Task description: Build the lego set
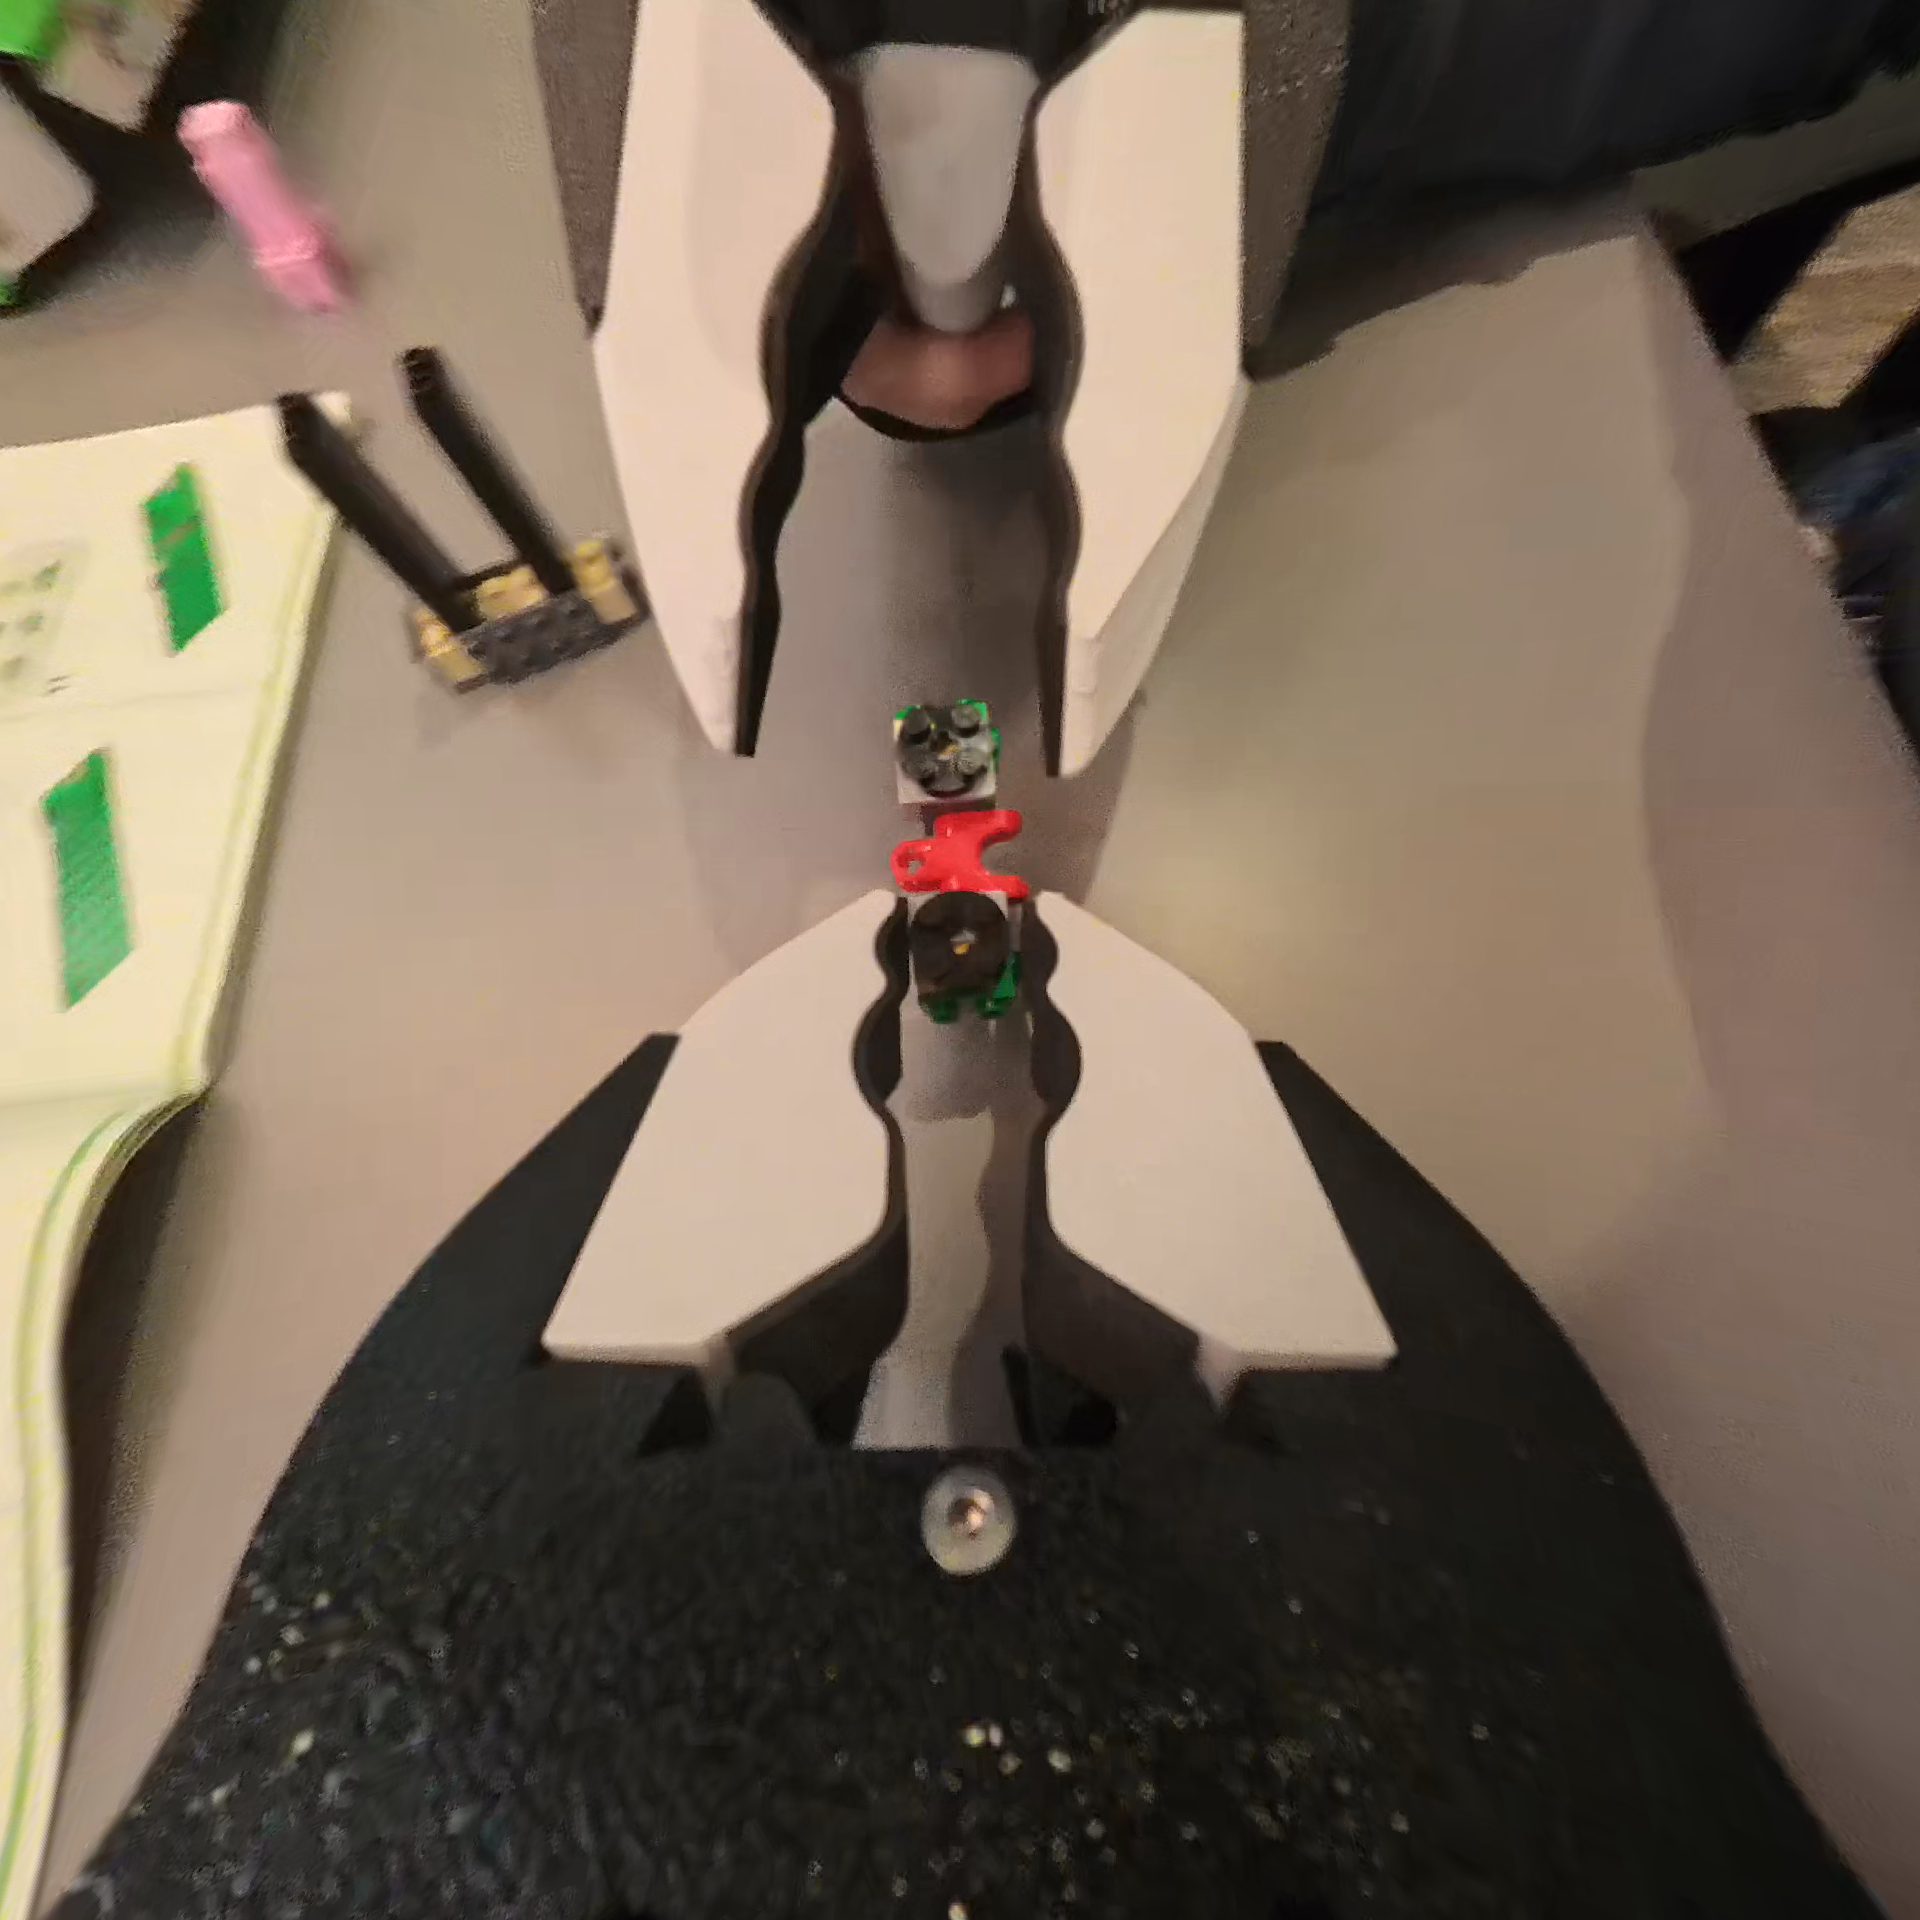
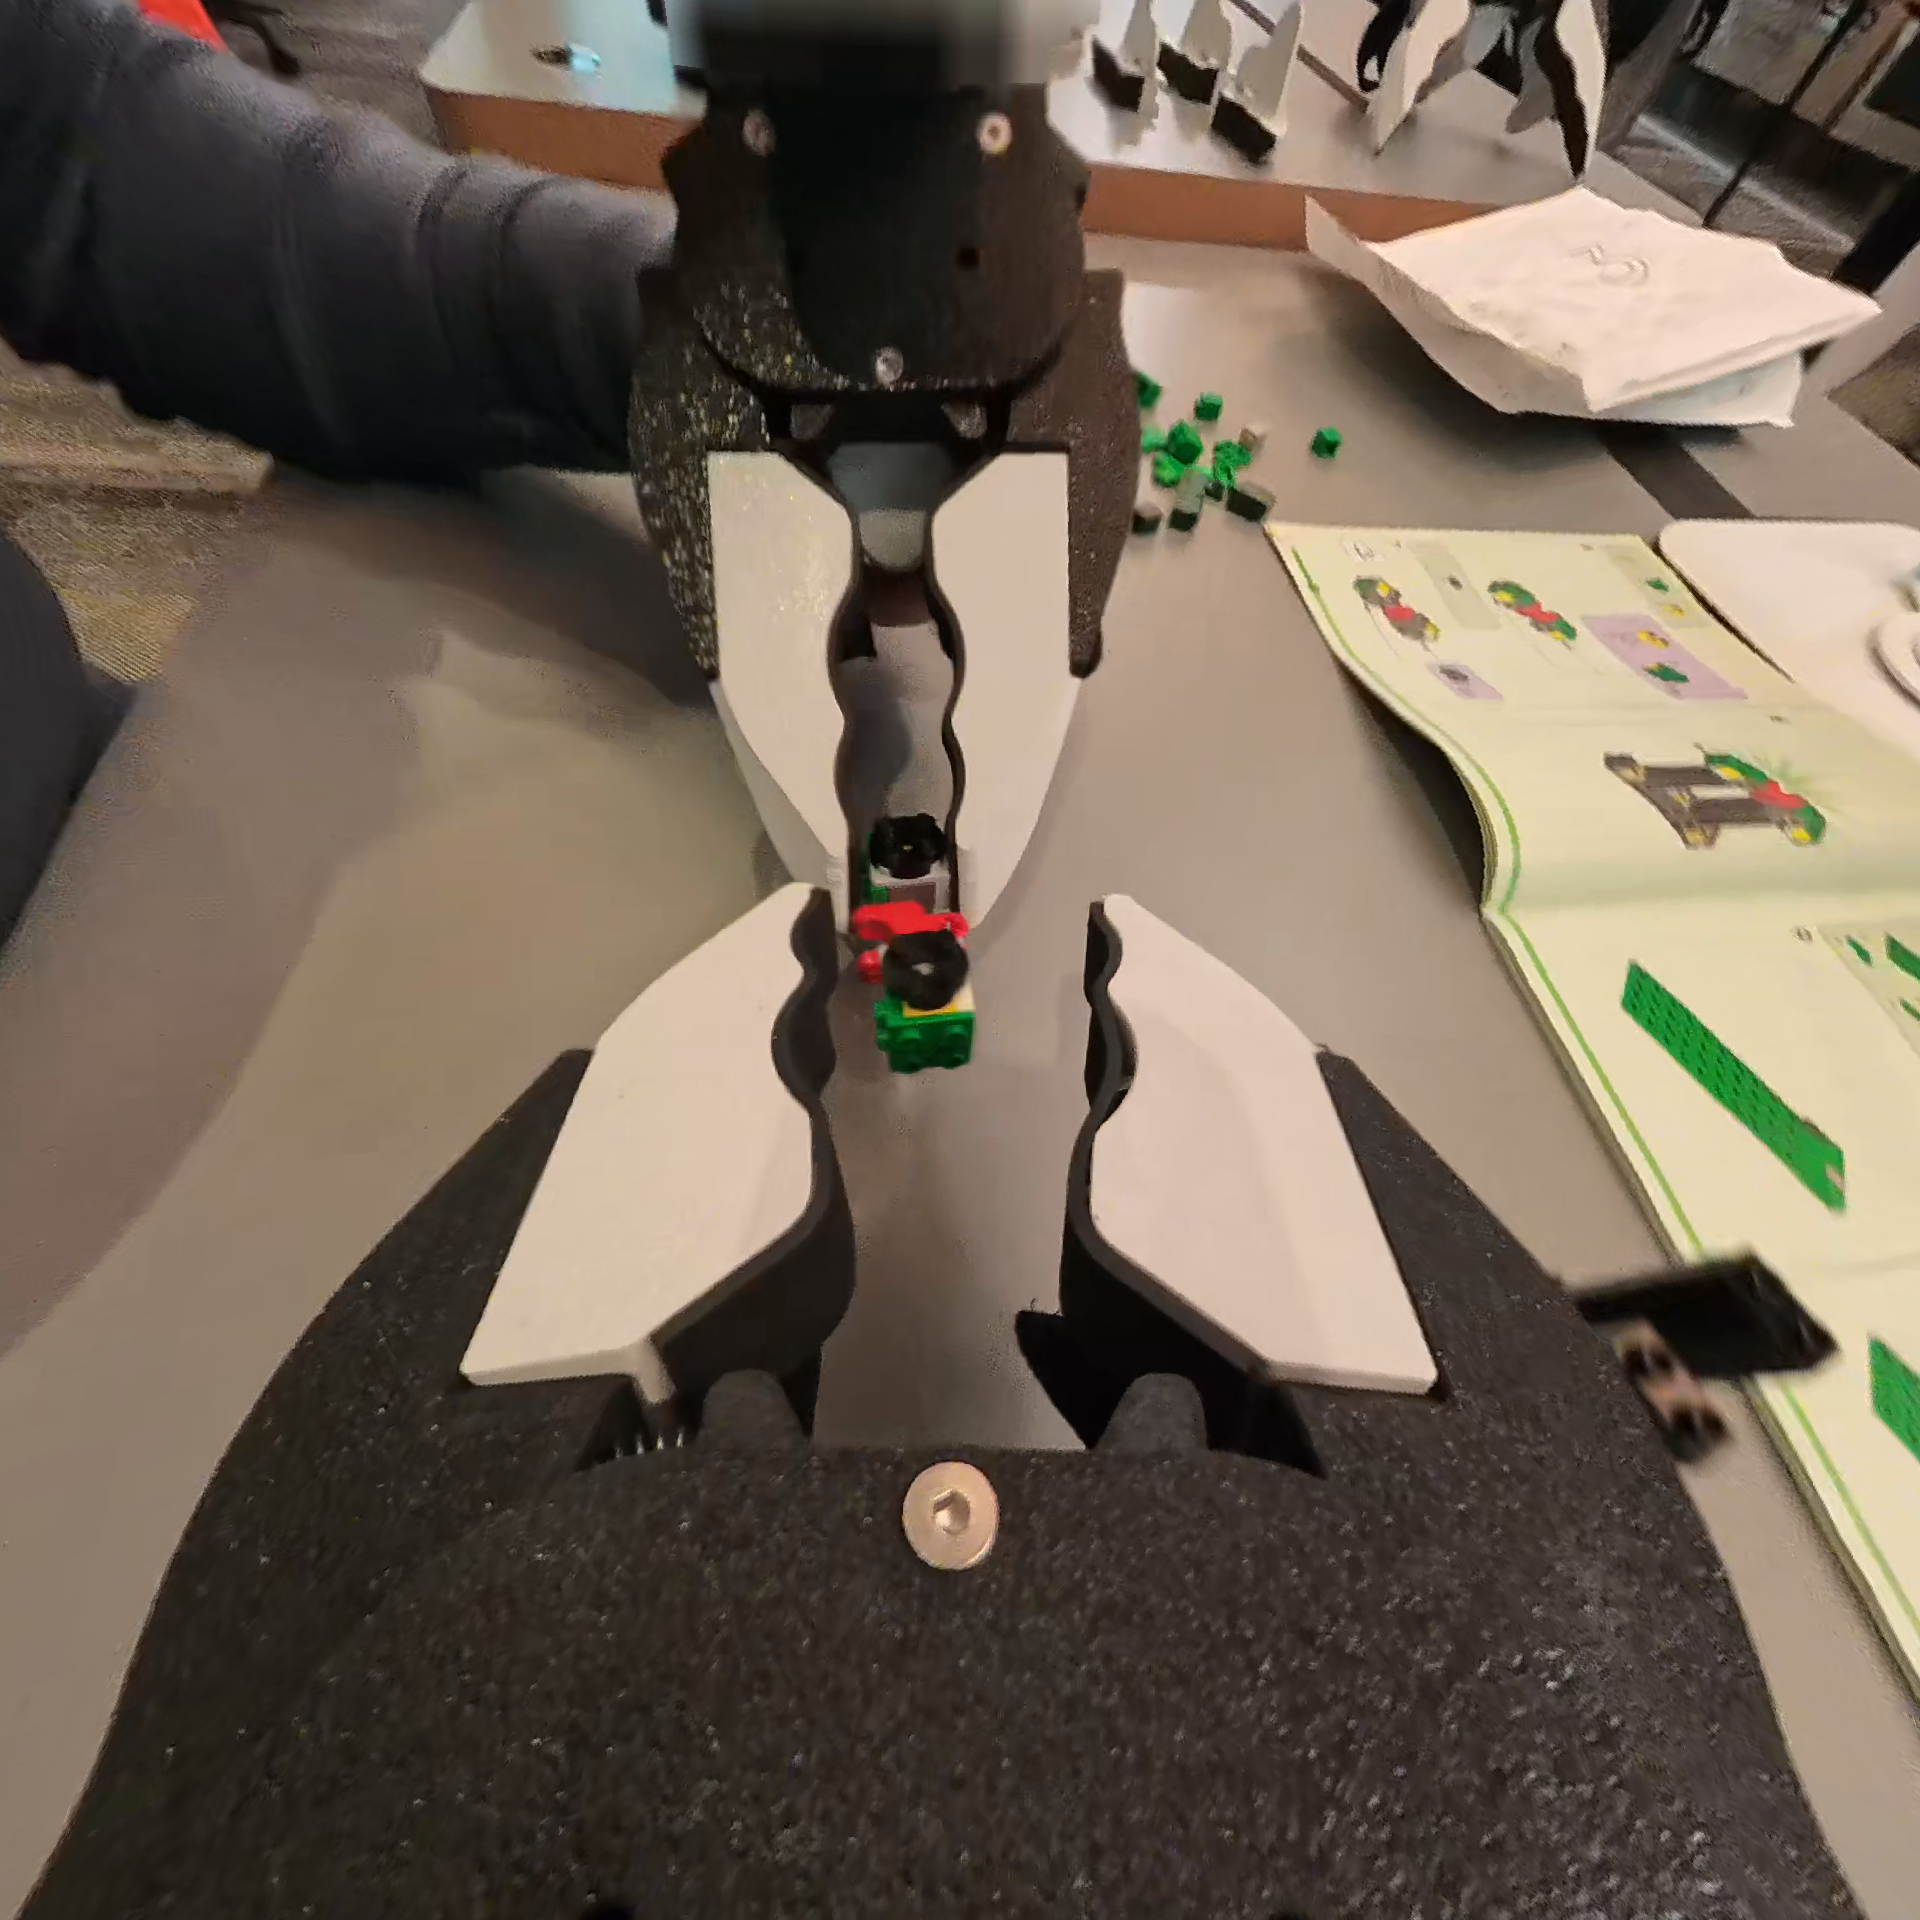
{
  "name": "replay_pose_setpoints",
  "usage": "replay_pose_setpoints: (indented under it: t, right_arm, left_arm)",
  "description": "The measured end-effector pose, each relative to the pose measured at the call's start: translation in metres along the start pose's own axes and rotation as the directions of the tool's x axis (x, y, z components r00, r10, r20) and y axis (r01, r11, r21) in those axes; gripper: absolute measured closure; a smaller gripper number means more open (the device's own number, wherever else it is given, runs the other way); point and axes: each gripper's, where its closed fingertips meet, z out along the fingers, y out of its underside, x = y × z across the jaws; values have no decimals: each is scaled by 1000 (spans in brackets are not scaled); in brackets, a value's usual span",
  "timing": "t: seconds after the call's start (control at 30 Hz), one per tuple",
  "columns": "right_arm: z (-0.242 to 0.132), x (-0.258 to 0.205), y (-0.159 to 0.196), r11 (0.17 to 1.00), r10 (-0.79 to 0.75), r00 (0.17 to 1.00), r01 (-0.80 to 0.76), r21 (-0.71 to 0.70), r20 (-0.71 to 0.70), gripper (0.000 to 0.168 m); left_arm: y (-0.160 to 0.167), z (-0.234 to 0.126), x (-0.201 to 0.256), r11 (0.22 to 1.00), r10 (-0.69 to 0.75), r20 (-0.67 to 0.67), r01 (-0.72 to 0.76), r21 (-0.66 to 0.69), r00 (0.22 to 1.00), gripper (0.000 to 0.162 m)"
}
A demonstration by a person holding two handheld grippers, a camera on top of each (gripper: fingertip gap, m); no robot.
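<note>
Left gripper (image 1: 961, 961): closed on the lego assembly (image 1: 958, 883).
Right gripper (image 2: 956, 935): spread wide, empty, facing the left gripper.

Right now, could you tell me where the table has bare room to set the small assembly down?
Bare grey table lies on the sleeve side of both grippers. Across from it things are crowded: the open instruction booklet, loose green bricks behind it, a white bag, and a black piece on the booklet's near edge.
</note>
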Motion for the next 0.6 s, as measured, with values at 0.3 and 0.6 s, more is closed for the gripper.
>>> replay_pose_setpoints:
  t: [0.3, 0.6]
  right_arm:
    - [-23, -7, 27, 997, 36, 998, -33, -73, 42, 143]
    - [-35, 11, 13, 992, 90, 996, -88, 95, -9, 152]
  left_arm:
    - [-16, 21, 5, 1000, -18, -142, 16, -15, 990, 142]
    - [-31, 33, -22, 988, -53, 2, 52, 143, 999, 96]
